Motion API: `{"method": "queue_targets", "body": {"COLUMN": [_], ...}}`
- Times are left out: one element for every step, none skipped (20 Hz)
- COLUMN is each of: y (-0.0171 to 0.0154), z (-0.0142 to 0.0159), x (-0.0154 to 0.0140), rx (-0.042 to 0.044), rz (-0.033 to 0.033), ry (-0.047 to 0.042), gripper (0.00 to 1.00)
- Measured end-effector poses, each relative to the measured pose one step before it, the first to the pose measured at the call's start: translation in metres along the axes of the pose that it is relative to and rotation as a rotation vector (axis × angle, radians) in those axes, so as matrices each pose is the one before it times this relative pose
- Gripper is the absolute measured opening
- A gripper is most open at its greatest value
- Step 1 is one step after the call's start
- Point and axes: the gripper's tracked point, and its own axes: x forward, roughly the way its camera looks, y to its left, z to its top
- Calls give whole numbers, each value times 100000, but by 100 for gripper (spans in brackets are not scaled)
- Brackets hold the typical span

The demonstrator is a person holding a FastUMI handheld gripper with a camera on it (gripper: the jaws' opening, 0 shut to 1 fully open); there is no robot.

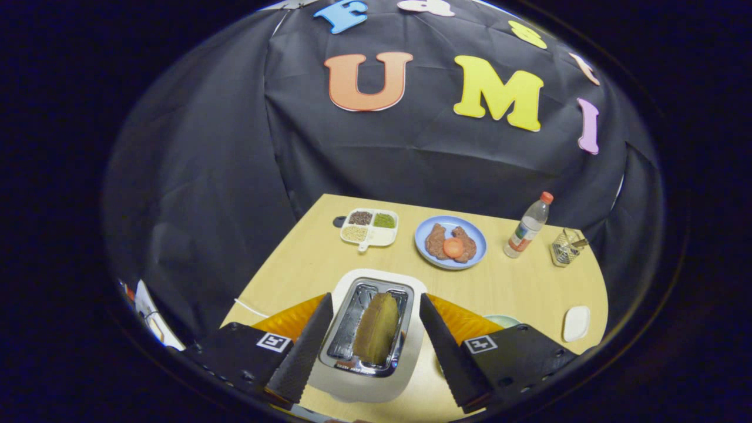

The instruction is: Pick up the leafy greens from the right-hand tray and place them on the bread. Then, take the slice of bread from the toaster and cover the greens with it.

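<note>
A white toaster [376, 282] with a metal top stands on the wooden table, right below me. A browned slice of bread [376, 328] sticks up from its right slot. My gripper [376, 346] hovers above the toaster, open, one finger on each side of the slice and well clear of it. The edge of a pale green tray [502, 320] peeks out behind the right finger; what lies on it is hidden.
Beyond the toaster are a white divided dish [370, 228] of seeds and grains, a blue plate [450, 241] with meat and a tomato slice, a plastic bottle [527, 226] with a red cap, a small wire basket [565, 247] and a small white dish [576, 322].
</note>
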Motion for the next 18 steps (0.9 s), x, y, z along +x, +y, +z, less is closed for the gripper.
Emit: {"method": "queue_targets", "body": {"y": [-333, -268, -47, 55, 38, 150, -279, -329, -233, -127, -303, -273, 14, 123, 91, 141, 115, 521], "z": [-304, -426, -370, -422, -489, -369, -312, -311, -147, -102, -281, -186, -50, 9, 112, -160, 115, 156], "x": [619, 557, 420, 396, 209, 152, 183, 61, 50, 116, -66, 8, -159, -35, -275, -366, -416, -408], "rx": [57, 1092, 1291, 926, 1395, 714, 724, 615, 748, 813, 548, 548, 151, 561, -343, -664, -951, -1304], "rz": [-3372, -3062, -2099, -1611, -903, 561, -618, -645, -117, 1176, -397, 961, 1132, 1455, 2844, 1157, 2250, 2885], "ry": [1428, 1853, 2548, 2337, 2815, 1856, 1623, 981, 685, 434, 1111, 758, 7, 79, -897, -92, -860, -1321], "gripper": [89, 87, 85, 83, 76, 70, 63, 57, 51, 46, 40, 35, 31, 26, 21, 18, 14, 14]}}
